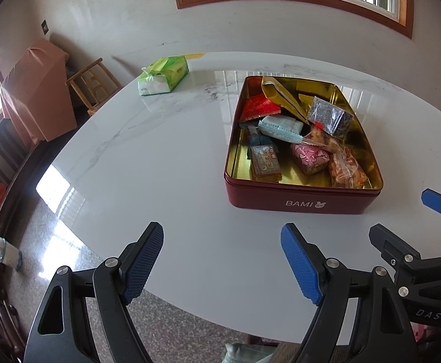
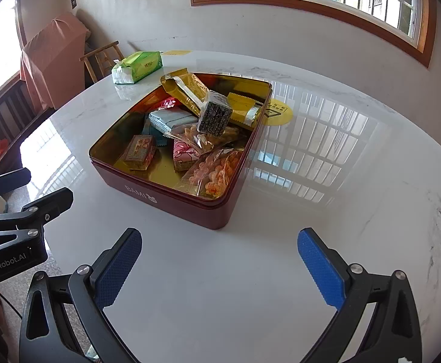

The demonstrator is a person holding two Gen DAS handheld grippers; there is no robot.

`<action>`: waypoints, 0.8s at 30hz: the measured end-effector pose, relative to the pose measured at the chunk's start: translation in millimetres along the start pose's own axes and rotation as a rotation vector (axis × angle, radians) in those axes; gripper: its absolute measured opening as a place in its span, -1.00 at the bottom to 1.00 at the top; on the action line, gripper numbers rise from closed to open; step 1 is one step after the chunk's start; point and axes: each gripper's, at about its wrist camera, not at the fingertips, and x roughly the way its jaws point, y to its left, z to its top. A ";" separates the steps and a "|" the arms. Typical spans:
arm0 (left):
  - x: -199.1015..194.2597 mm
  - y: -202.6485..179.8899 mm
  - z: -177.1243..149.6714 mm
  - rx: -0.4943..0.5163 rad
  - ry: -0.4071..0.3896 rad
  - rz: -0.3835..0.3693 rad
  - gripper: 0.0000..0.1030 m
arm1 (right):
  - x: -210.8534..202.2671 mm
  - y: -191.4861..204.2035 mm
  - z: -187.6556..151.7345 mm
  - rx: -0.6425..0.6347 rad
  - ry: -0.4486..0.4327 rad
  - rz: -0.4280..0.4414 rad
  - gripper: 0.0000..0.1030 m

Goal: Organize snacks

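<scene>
A red BAMI tin point(image 1: 299, 204) with a gold inside sits on the white marble table point(image 1: 160, 166). It holds several snacks: a gold pouch point(image 1: 280, 95), a red packet point(image 1: 258, 107), a pale blue packet point(image 1: 280, 127), a pink packet point(image 1: 309, 157), a dark speckled pack point(image 1: 330, 118) and a bag of orange crackers point(image 1: 345, 169). My left gripper point(image 1: 222, 257) is open and empty, short of the tin's front left. The tin also shows in the right wrist view point(image 2: 190, 202). My right gripper point(image 2: 220, 260) is open and empty, just before the tin's near corner.
A green tissue pack point(image 1: 163, 75) lies at the table's far left. A yellow round sticker point(image 2: 277, 110) lies behind the tin. A wooden chair point(image 1: 93, 86) and a covered brown box point(image 1: 36, 96) stand off the table's left. The table's near edge runs under my left gripper.
</scene>
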 end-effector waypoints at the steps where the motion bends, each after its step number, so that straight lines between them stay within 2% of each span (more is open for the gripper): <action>1: 0.1 0.3 -0.3 -0.001 0.001 -0.001 0.56 | -0.1 0.0 -0.1 -0.003 0.000 -0.003 0.99; 24: 0.2 0.1 -3.6 -0.001 0.005 -0.012 0.56 | 3.1 0.3 -2.8 -0.001 0.021 -0.007 0.99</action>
